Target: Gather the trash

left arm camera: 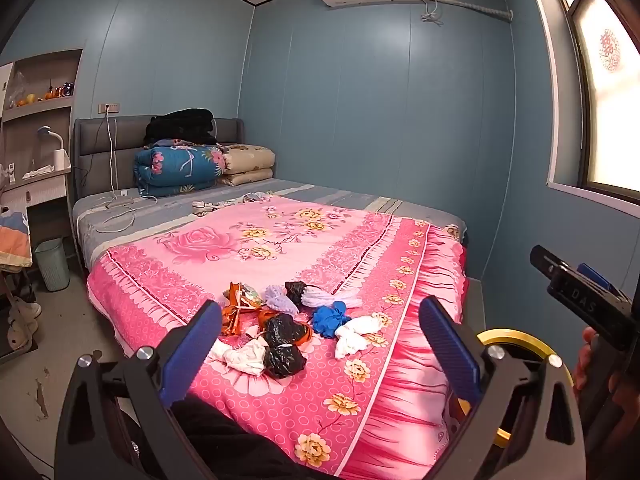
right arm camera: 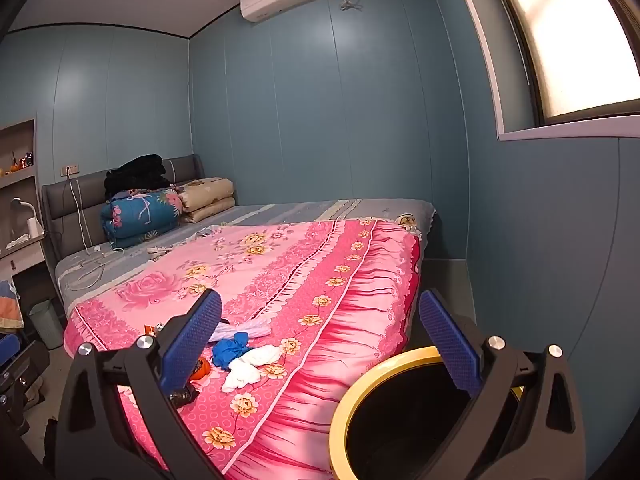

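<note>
On the pink floral bedspread (left arm camera: 320, 248), near its foot edge, the trash is scattered in a loose heap: black bags (left arm camera: 282, 344), white wads (left arm camera: 354, 334), a blue glove (left arm camera: 329, 319) and orange wrappers (left arm camera: 236, 312). A gold-rimmed bin (right arm camera: 360, 392) is seen just beside the bed. The left gripper (left arm camera: 320, 356) and right gripper (right arm camera: 320, 356) are held released, jaws spread wide, nothing grasped.

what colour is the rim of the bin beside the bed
Gold rim around a black inside, clearest in the right wrist view.
</note>
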`<state>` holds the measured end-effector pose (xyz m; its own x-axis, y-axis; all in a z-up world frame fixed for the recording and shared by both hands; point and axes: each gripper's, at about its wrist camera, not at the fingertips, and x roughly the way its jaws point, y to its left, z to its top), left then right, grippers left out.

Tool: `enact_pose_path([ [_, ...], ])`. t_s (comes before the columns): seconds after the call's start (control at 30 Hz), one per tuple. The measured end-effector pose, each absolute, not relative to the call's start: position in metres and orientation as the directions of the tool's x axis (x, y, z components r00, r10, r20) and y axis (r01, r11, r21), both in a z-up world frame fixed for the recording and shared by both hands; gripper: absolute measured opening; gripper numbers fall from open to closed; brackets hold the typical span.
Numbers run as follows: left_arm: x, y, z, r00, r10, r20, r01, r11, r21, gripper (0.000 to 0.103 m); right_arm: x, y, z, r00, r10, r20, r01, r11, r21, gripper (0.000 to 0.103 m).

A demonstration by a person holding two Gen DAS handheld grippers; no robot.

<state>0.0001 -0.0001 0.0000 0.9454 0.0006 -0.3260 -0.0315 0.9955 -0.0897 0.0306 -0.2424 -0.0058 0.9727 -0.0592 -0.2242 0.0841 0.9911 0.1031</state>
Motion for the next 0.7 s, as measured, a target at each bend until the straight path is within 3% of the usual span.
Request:
enact_pose_path([
  [0.7, -0.0007, 0.0014, -0.0004, 0.943, 0.0, -0.333, -0.034, 0.995, -0.096, 0.095, 0.0312, -0.2423, -0.0061, 0.973, -0.059, -0.224, 0.084, 0.991, 0.102, 0.095],
])
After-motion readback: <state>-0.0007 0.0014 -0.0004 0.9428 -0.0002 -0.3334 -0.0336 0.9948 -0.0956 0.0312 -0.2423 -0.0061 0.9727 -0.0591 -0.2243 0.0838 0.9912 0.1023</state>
